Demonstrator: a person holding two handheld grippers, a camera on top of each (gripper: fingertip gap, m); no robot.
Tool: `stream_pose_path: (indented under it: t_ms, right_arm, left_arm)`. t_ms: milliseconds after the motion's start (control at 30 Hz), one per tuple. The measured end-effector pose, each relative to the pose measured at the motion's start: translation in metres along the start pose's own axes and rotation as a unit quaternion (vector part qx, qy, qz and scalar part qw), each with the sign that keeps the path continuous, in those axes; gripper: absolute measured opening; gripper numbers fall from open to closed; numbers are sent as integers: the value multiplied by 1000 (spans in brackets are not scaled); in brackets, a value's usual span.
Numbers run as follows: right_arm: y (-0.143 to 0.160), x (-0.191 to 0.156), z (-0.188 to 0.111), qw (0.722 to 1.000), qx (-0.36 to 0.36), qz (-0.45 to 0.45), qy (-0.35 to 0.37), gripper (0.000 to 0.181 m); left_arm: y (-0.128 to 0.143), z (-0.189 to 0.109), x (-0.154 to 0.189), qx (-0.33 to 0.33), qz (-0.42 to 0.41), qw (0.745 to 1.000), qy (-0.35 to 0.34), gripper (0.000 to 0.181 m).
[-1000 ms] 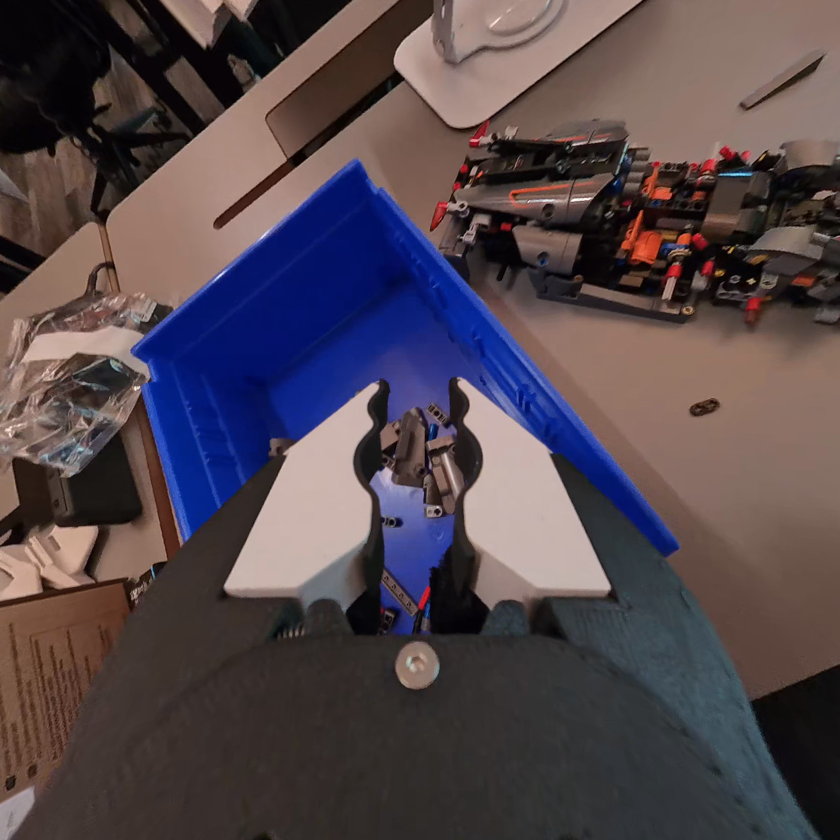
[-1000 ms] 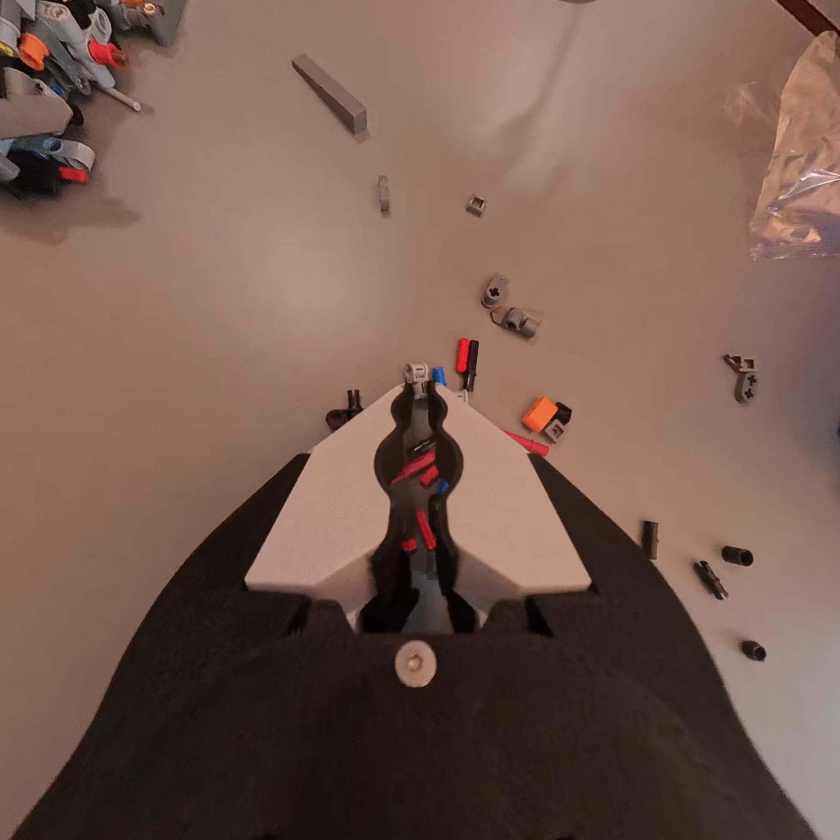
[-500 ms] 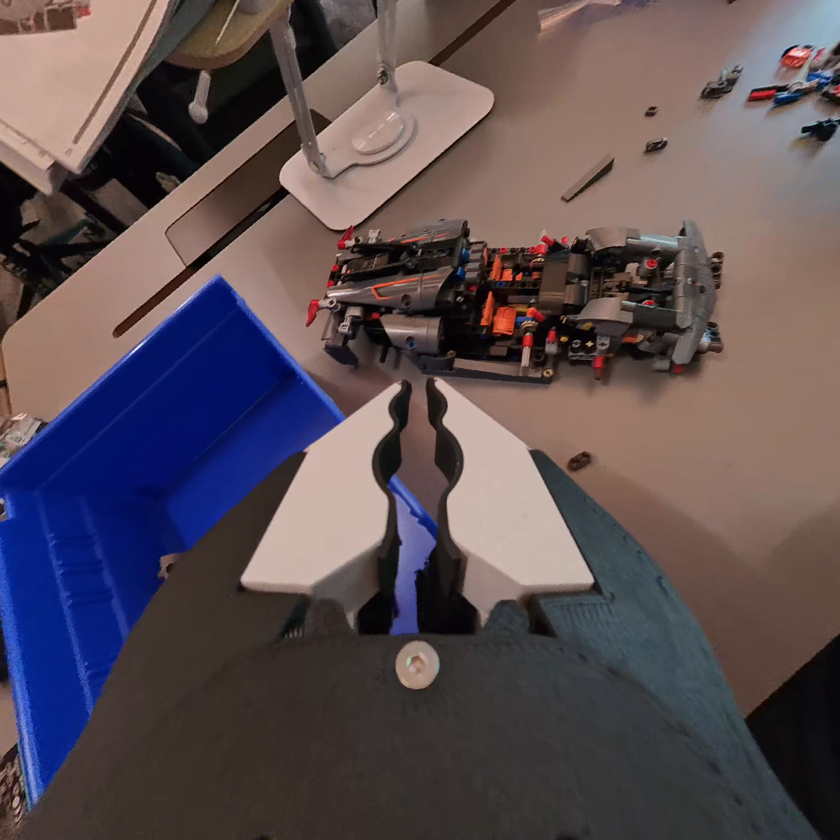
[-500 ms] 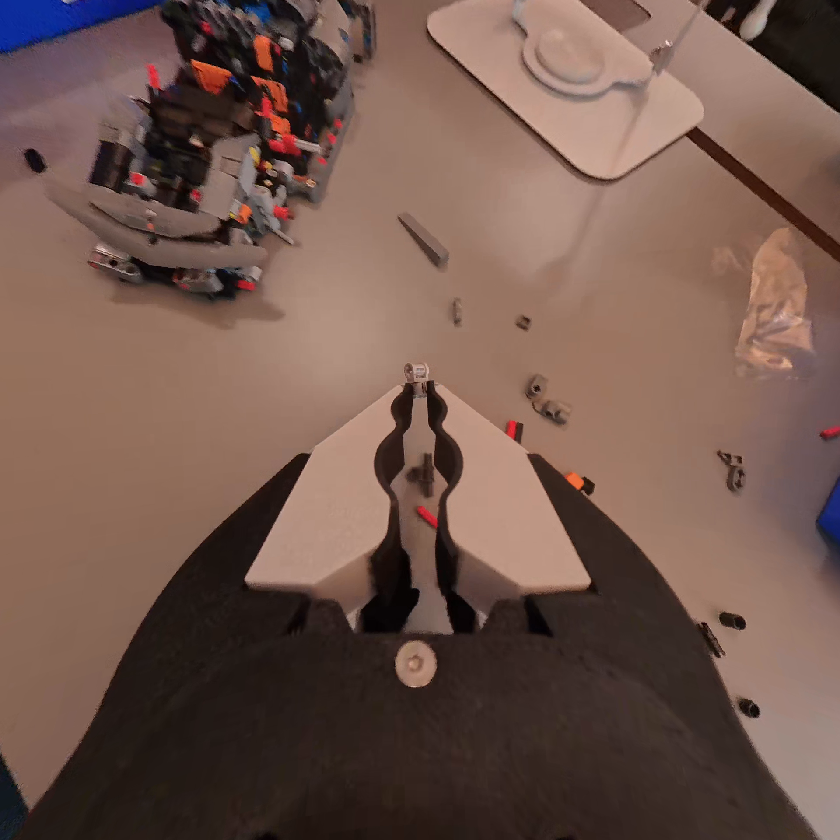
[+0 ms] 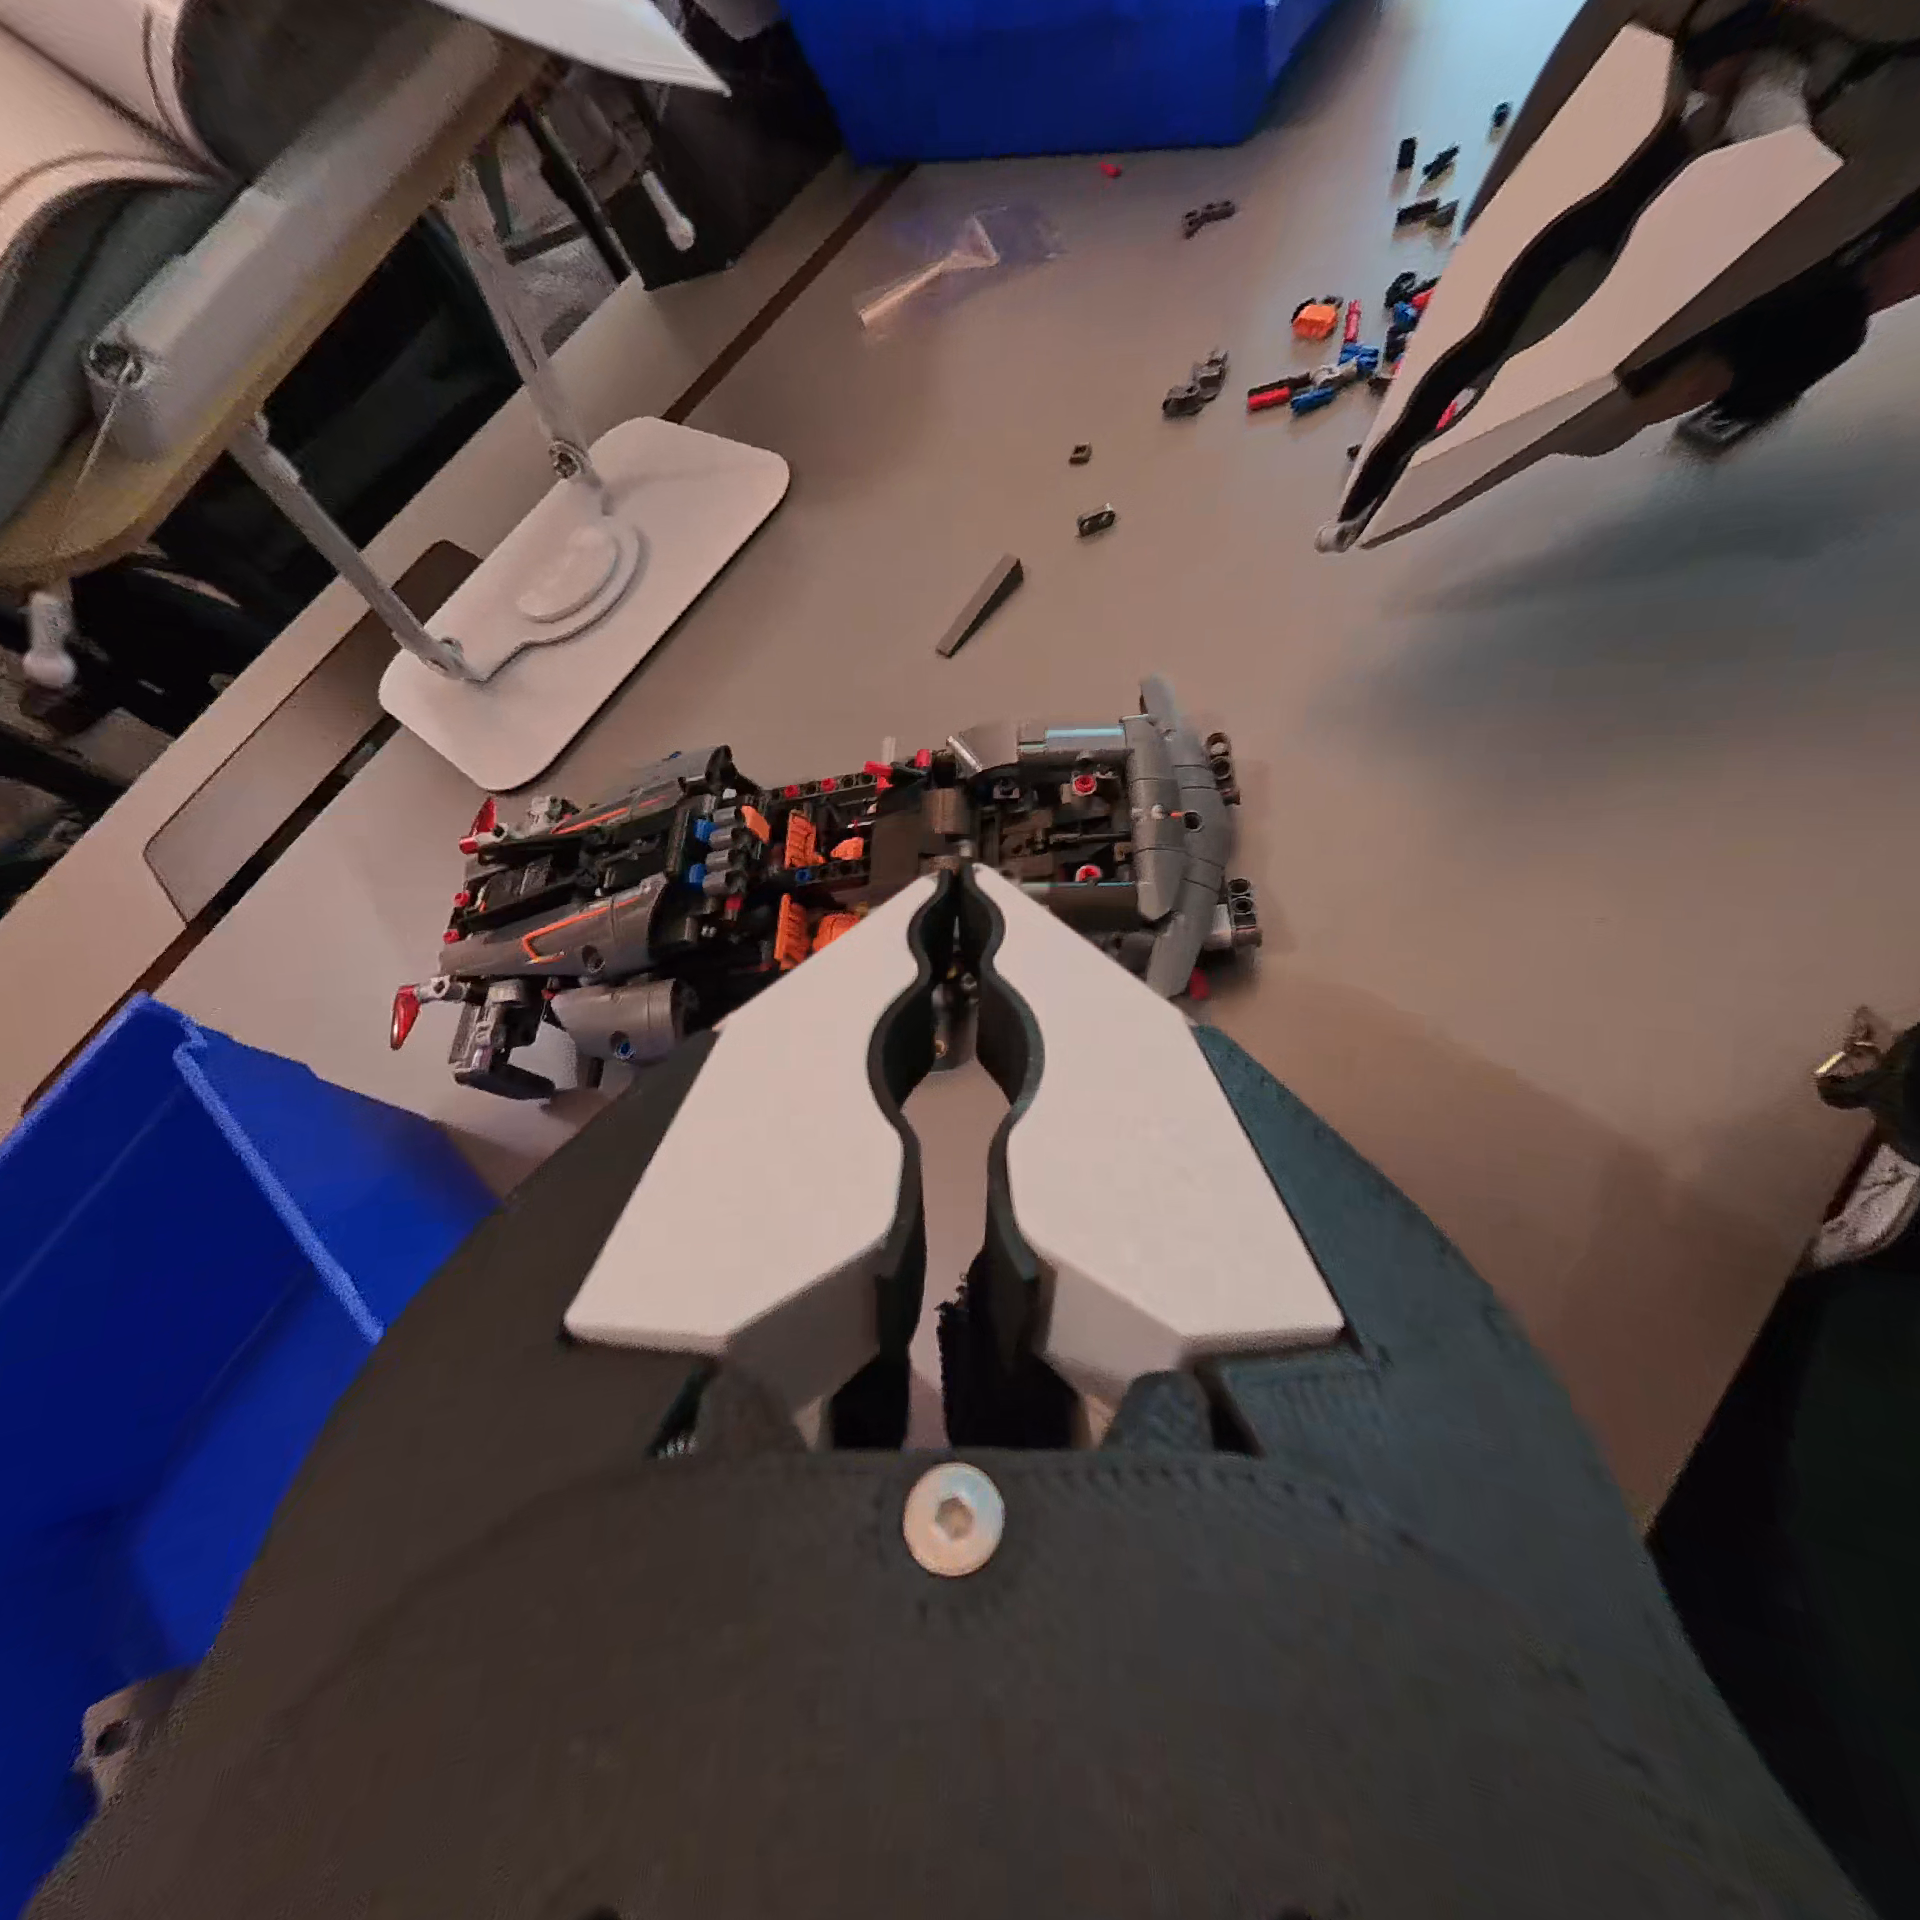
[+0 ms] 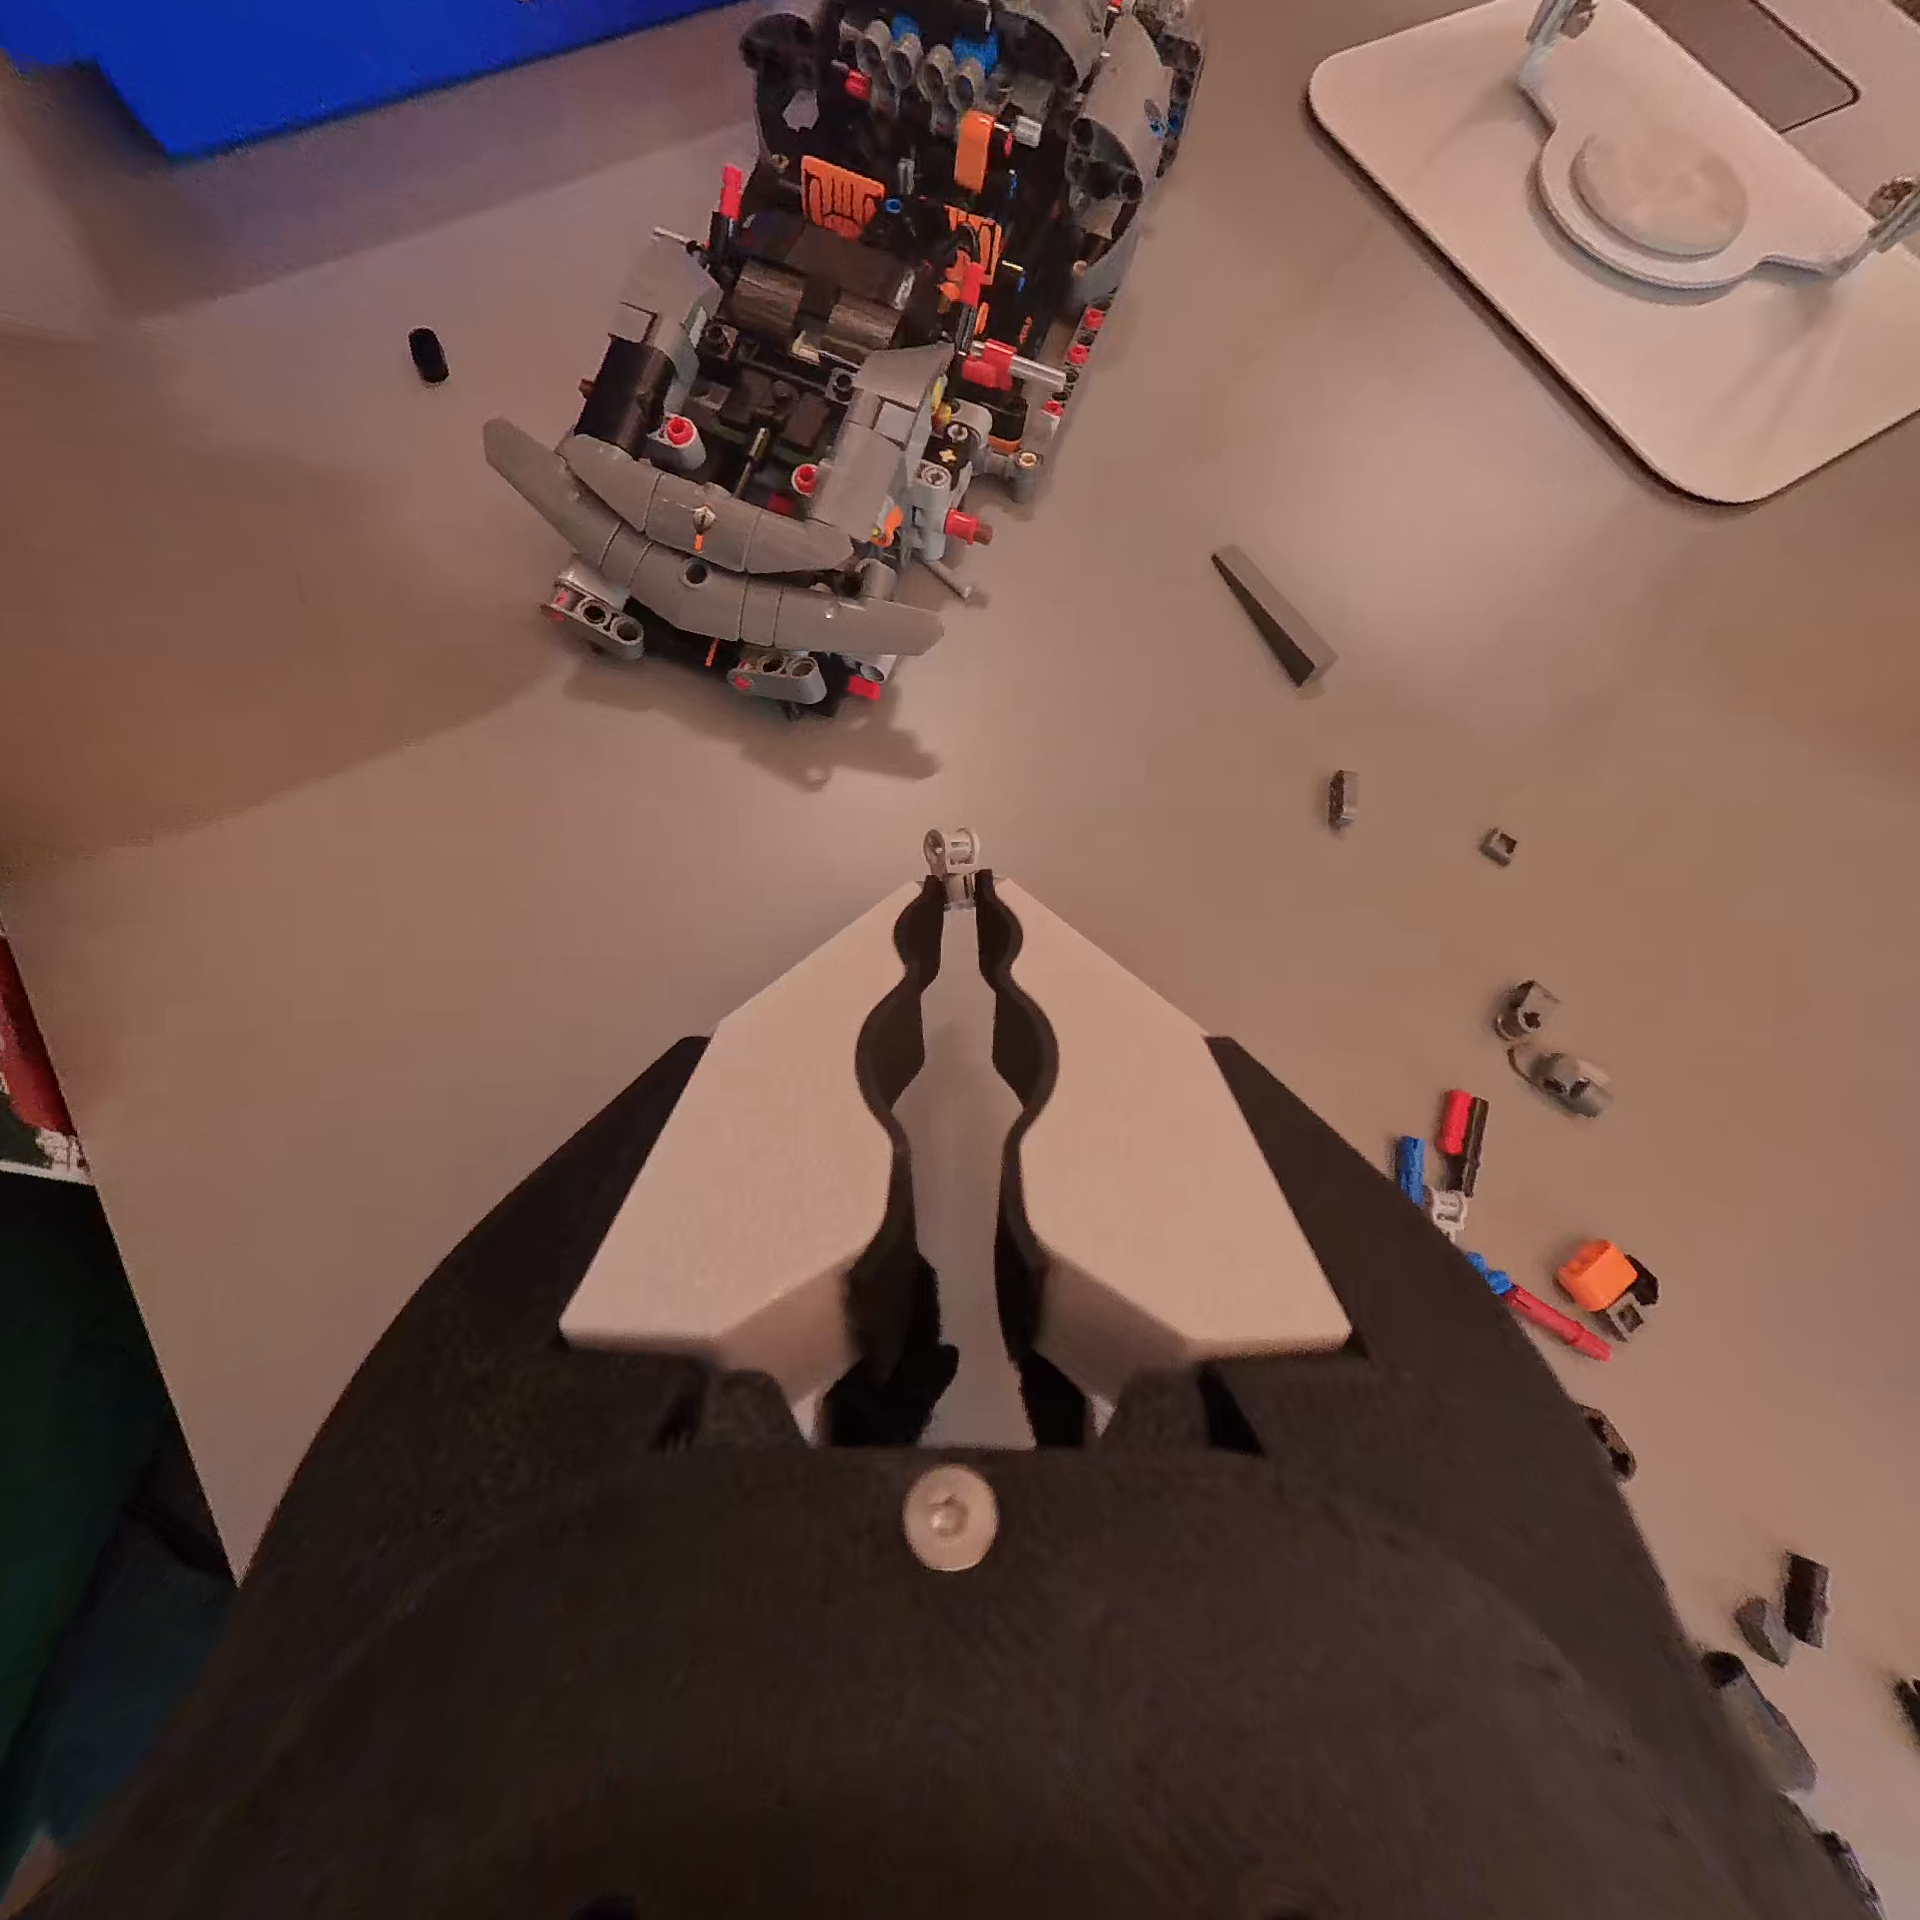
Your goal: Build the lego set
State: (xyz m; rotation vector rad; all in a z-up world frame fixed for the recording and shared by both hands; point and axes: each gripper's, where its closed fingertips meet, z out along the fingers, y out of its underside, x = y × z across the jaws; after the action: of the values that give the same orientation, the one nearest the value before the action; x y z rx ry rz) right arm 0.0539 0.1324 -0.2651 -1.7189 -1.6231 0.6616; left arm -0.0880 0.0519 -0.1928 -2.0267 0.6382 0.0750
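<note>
Your right tool pinches a small light-grey connector at its very tips, above the bare counter, with the half-built lego car farther off to the left. Your left tool is closed with nothing in it, tips over the car's near side.

On the table sat one part-built car model, one dark wedge piece, two blue bins, and perhaps two dozen loose pieces.
</note>
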Motion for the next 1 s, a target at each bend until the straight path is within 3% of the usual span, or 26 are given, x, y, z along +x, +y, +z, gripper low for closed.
stream_pose_path:
  t_ms: [233, 467, 600, 1000]
  right_arm:
    - [-1, -3, -3, 1000, -7, -13, -7, 5]
    - [14, -28, -5, 996, -22, -56, -70, 4]
    - [20, -36, -2, 992, -25, -71, -96, 4]
    - [13, -43, 2, 985, -19, -112, -132, 4]
  left_arm:
    - [-25, 10, 25, 34, -12, 998, 54, 0]
    - [-29, 35, 68, 27, -7, 992, 122, 2]
    - [-24, 49, 92, -1, 3, 987, 160, 14]
    - [-22, 68, 118, -28, 18, 982, 188, 20]
